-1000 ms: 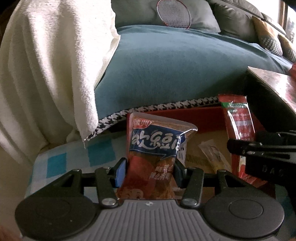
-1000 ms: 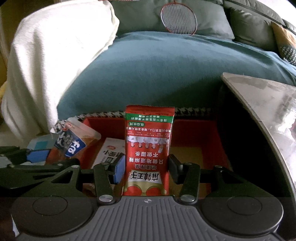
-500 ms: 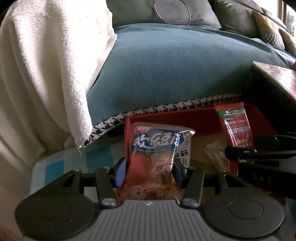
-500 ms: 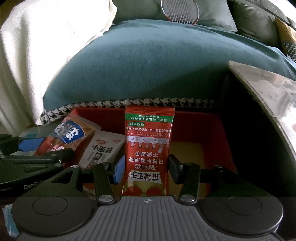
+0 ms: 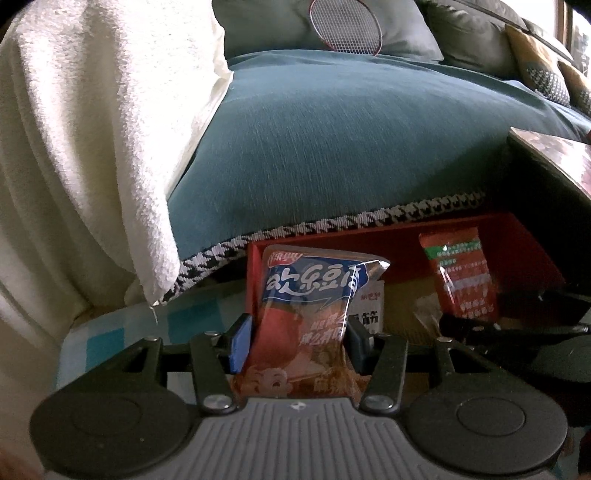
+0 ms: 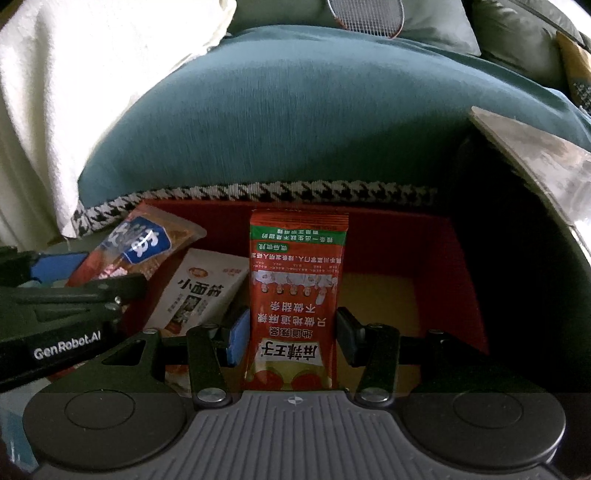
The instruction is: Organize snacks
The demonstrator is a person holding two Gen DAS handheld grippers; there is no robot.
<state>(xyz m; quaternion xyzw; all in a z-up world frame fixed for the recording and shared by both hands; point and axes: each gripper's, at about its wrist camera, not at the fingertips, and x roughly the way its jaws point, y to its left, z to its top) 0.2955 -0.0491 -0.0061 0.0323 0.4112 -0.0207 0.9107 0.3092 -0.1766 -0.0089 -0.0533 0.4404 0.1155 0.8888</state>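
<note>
We hold two snack bags over red box (image 6: 399, 236).

Left gripper (image 5: 299, 343) pinches blue bag (image 5: 314, 295), low middle of left view, over box's left edge.

Right gripper (image 6: 291, 332) pinches red bag (image 6: 295, 295), middle of right view, over box.

Bags look light, soft, crinkly, maybe slippery. We think best hold is on flat lower part, gentle squeeze. Food inside may crush.

White bag (image 6: 199, 291) lies in box.

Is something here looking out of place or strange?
Only the badminton racket lying on the sofa looks odd among snacks. Both held packets, the blue-labelled and the red, look intact.
</note>
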